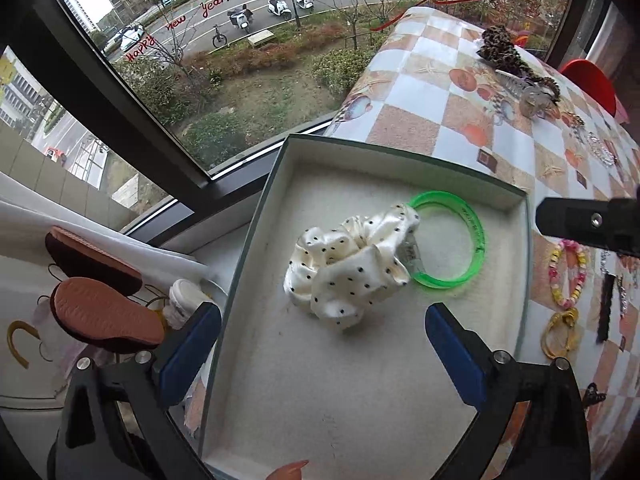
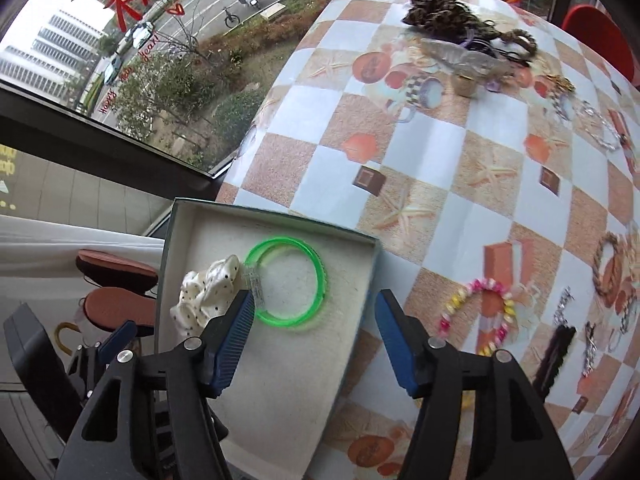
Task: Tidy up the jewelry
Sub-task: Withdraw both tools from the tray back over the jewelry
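A white-lined box (image 1: 360, 392) (image 2: 280, 380) sits at the table's left edge. Inside lie a cream polka-dot scrunchie (image 1: 348, 268) (image 2: 204, 292) and a green bangle (image 1: 448, 240) (image 2: 292, 280), touching each other. My left gripper (image 1: 320, 344) hangs above the box, open wide, nothing between its blue pads. My right gripper (image 2: 314, 320) is open over the box's right rim, also holding nothing; its black finger (image 1: 588, 224) shows at the right edge of the left wrist view. On the table lie a pink-and-yellow bead bracelet (image 2: 480, 312) (image 1: 568, 276) and a gold bangle (image 1: 560, 336).
More jewelry is strewn over the checkered tablecloth (image 2: 432, 152): a leopard-print scrunchie (image 2: 432, 8), a clear hair claw (image 2: 460, 56), a rope bracelet (image 2: 608, 264), chains and dark clips (image 2: 560, 352). A window is behind the table. Slippers (image 1: 104, 312) lie on the floor at the left.
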{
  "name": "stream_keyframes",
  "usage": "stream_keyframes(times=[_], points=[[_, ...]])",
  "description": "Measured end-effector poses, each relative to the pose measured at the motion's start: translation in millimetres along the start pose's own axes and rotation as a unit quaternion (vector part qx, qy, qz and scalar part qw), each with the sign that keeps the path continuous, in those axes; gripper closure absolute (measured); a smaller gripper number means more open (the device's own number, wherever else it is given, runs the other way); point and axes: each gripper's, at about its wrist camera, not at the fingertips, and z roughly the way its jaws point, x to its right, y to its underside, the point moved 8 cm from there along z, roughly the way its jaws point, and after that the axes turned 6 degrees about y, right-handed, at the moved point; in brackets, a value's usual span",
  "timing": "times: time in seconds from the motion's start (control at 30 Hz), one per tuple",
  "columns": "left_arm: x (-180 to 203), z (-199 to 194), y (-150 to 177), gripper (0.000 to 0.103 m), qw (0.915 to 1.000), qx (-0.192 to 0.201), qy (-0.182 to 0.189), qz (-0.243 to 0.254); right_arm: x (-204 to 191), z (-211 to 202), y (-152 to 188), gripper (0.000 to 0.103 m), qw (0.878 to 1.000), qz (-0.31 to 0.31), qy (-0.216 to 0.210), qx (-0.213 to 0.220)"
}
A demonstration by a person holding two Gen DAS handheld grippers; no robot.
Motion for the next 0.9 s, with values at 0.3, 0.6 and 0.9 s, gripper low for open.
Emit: stream_keyframes(times=[0.3,0.6,0.9], points=[[45.9,-21.6,40.2,0.0,0.998,-0.034,0.038,0.038,71.5,-31.6,64.3,0.015,0.997,0.078,0.001,-0.013],[111.3,-36.6,65.5,0.0,0.9916,-0.048,0.063,0.103,150.8,-57.5,120.0,0.014,0.986,0.168,0.015,-0.007],[160.7,-39.3,63.7,0.0,0.9829,-0.057,0.088,0.151,199.5,-68.1,142.1,0.0,0.981,0.19,0.03,0.006]])
